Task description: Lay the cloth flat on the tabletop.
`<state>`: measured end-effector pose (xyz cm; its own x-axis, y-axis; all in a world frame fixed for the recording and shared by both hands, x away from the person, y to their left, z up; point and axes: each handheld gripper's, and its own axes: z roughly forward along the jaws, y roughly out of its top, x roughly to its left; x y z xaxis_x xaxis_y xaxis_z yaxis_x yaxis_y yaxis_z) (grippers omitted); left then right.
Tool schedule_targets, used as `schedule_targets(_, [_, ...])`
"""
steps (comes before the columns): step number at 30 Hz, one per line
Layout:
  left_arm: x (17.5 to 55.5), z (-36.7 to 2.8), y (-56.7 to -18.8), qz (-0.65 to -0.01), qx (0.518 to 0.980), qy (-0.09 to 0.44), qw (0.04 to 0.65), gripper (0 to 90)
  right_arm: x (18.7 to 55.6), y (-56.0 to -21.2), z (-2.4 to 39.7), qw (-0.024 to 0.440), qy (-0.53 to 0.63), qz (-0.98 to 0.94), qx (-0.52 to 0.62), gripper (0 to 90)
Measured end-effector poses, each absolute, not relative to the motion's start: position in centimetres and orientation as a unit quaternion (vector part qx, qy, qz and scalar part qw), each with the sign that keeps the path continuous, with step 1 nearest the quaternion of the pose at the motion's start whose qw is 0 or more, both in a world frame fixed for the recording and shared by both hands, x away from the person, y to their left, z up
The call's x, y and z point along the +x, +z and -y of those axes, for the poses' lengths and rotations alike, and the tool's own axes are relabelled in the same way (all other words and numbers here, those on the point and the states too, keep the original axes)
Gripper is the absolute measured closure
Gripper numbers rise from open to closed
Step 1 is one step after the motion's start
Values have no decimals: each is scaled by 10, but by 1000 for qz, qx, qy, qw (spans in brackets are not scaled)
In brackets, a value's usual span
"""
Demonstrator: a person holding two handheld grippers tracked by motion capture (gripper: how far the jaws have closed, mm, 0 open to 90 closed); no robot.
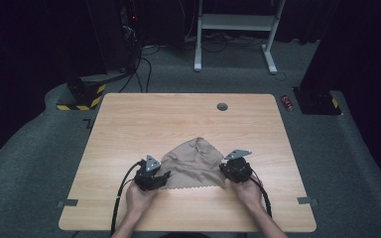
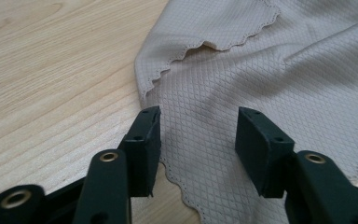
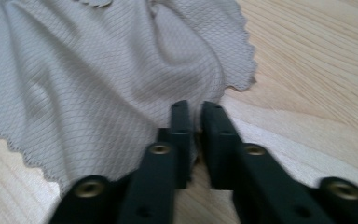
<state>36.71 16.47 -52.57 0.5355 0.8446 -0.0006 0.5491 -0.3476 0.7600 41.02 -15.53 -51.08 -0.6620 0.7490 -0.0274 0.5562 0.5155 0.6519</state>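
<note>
A beige, diamond-textured cloth [image 1: 194, 161] with scalloped edges lies rumpled on the wooden table [image 1: 178, 119], near its front edge. In the high view my left gripper [image 1: 162, 177] is at the cloth's near left corner and my right gripper [image 1: 224, 171] at its near right corner. In the left gripper view the cloth [image 2: 261, 60] lies flat under my left gripper [image 2: 198, 135], whose jaws stand open and apart from it. The right gripper view has my right gripper [image 3: 195, 109] shut, with an edge of the cloth [image 3: 98, 70] pinched between the pads.
A round cable hole [image 1: 222, 106] sits near the table's far edge. Strips of tape [image 1: 68, 203] [image 1: 307, 201] mark the floor beside the front corners. A red can [image 1: 287, 102] lies on the carpet at the far right, and a white desk frame [image 1: 235, 22] stands behind.
</note>
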Motion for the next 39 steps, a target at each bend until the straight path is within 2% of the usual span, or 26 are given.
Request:
schedule_targets(4, [366,-164,-527,-438,794,203,370,456,413,-506,155,160,301,-862,374,897])
schedule_targets(9, [366,-164,-526,-431,799,205,367,454,417,-485,165,178,323,-849,380,897])
schedule_targets(12, [365,-162,-526,-434,797,203,368,455,421,-486,162,181,306,-854,380,892])
schedule_targets(13, [365,-163,-526,-433,797,205,368,457,423,-489,160,174,294,-859,383,882])
schedule_targets(16, [368,-164,-524,-441,794,193,373,470,422,-497,163,165,290,-856,395,772])
schedule_targets(20, [376,-161,-510,-433,794,195,380,477,413,-492,163,170,305,-854,386,761])
schedule_targets(26, [397,-137,-494,-403,812,187,379,478,397,-490,143,168,330,-865,338,761])
schedule_targets(33, [424,-94,-500,-383,844,159,341,462,399,-506,122,146,341,-867,332,743])
schedule_targets(36, [432,-85,-503,-387,842,159,340,465,400,-508,119,149,340,-868,330,739])
schedule_targets(37, [434,-83,-504,-390,840,159,341,472,400,-509,119,149,339,-869,329,739])
schedule_targets(39, [436,-80,-505,-390,840,159,342,557,400,-512,117,146,336,-871,326,739])
